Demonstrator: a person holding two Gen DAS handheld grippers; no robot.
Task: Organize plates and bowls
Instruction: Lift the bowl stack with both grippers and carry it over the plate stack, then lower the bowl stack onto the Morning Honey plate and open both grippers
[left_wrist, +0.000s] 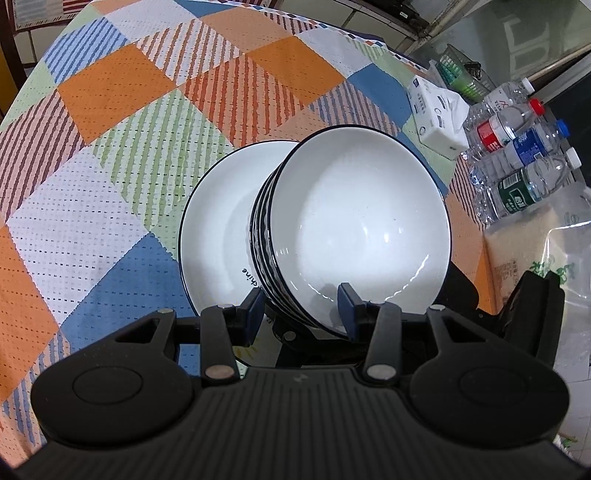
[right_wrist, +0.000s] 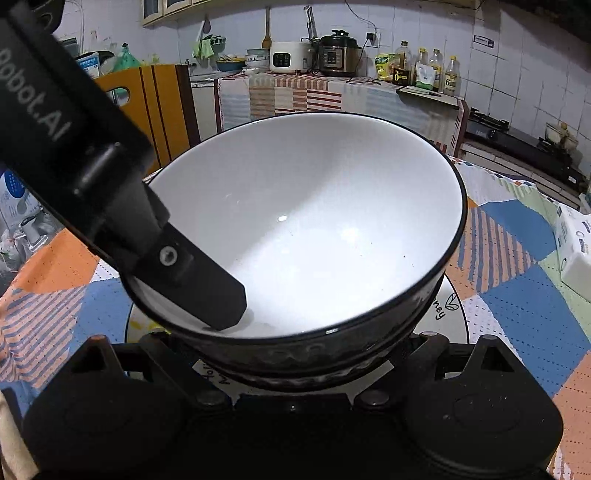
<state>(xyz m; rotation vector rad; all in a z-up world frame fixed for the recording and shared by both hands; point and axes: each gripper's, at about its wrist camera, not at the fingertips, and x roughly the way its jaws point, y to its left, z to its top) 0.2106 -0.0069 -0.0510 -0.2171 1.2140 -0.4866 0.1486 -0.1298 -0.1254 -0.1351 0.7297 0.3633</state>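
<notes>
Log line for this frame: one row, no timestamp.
left gripper: shut on bowl rim | bowl: tilted over plate | right gripper: close under bowl, state unclear

White, black-rimmed bowl (left_wrist: 354, 221); patchwork tablecloth (left_wrist: 110, 147)

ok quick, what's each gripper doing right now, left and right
Left gripper: shut on the bowl, one finger inside the rim, one outside.
Right gripper: fingers hidden beneath the bowl, so open or shut cannot be told.

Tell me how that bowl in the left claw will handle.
Glossy glaze on the bowl suggests it may slip in the left claw, pinching only its rim. Looks ceramic: probably rigid, heavy, chippable against the plate.
</notes>
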